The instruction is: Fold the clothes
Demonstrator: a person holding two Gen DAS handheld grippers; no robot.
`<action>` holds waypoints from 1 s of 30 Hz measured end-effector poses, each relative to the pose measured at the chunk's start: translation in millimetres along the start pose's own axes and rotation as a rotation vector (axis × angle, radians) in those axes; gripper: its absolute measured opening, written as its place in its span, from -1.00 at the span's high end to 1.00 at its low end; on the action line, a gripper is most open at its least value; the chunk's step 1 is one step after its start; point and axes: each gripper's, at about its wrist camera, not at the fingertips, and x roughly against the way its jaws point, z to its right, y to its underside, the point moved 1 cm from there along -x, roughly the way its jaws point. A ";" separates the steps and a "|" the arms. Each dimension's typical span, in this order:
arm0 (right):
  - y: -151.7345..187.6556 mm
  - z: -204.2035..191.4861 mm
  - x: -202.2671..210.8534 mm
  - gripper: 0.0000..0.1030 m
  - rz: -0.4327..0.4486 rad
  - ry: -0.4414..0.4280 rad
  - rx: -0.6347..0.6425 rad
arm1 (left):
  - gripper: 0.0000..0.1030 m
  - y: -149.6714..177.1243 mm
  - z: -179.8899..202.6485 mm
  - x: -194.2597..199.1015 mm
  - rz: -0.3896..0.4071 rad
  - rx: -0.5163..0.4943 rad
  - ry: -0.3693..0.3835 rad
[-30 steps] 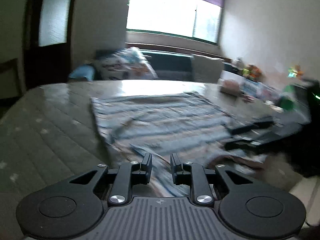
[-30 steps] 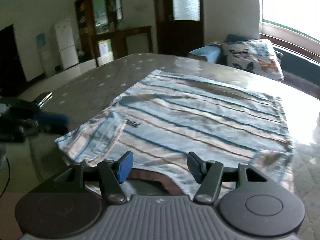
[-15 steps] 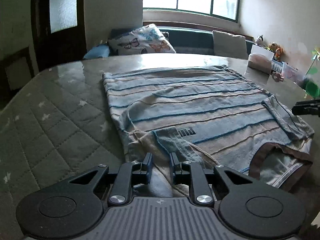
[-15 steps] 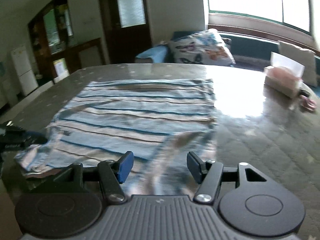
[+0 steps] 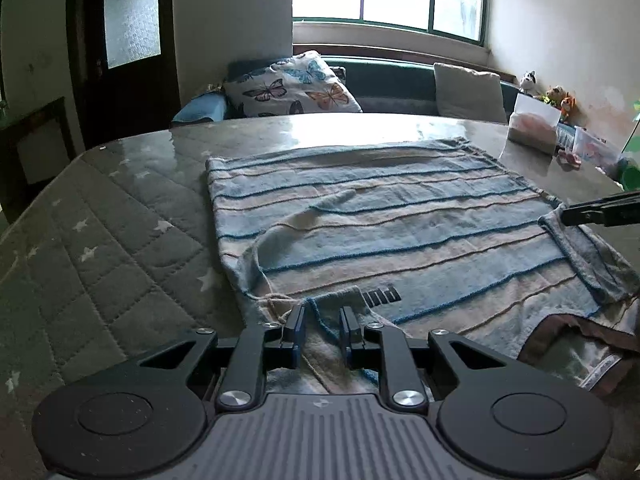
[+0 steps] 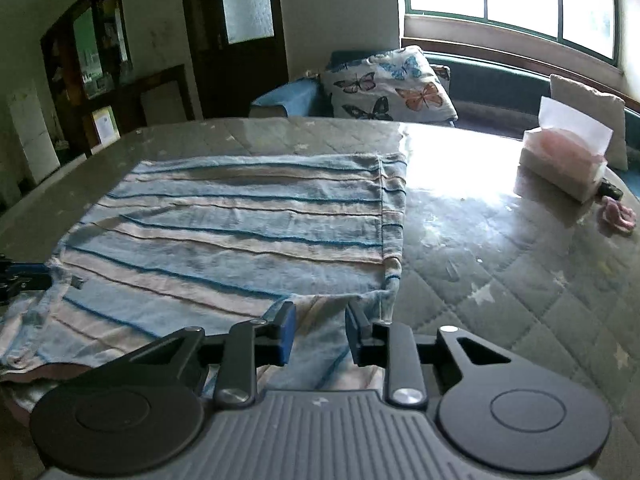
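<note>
Through my left wrist camera, my left hand-held gripper (image 5: 320, 330) sits low over the near shoulder of the blue-and-beige striped knit shirt (image 5: 380, 232), which lies spread flat on the grey quilted star-print bench cover (image 5: 104, 248). The jaws stand narrowly apart, with a folded-over sleeve flap running between them; I cannot tell whether the pads really press on it. If they only pinch the top layer, I think lifting would peel that flap away and leave the body of the shirt behind, spoiling the fold line. A loose beige thread lies just beside the left pad and could snag. At the right edge of this view the tip of my other tool reaches the far sleeve.

Through my right wrist camera, my right hand-held gripper (image 6: 318, 334) is at the shirt's near right corner, its jaws closing with striped cloth between them, though a gap shows on both sides and the pads do not seem to bite yet. The risk I see here is closing on too little fabric, near the hem, so the corner slips out once pulled. If my two hands lift unevenly, the shirt may skew or bunch across the slick cover. The white tissue box with pink tissues (image 6: 564, 164) stands well apart to the right, so a wide swing is what would knock it.
</note>
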 end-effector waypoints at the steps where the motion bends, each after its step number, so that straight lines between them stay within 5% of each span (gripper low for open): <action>1: -0.5 0.7 -7.0 0.50 -0.014 0.001 0.004 | 0.60 0.7 0.2 -0.7 0.000 -0.002 0.000; 19: 49.9 -39.9 47.9 0.28 -0.040 -0.102 0.160 | 0.15 37.0 26.9 48.1 0.021 -0.118 0.021; 30: 63.1 -52.5 60.2 0.28 -0.025 -0.090 0.213 | 0.01 54.9 37.8 67.0 0.025 -0.191 0.024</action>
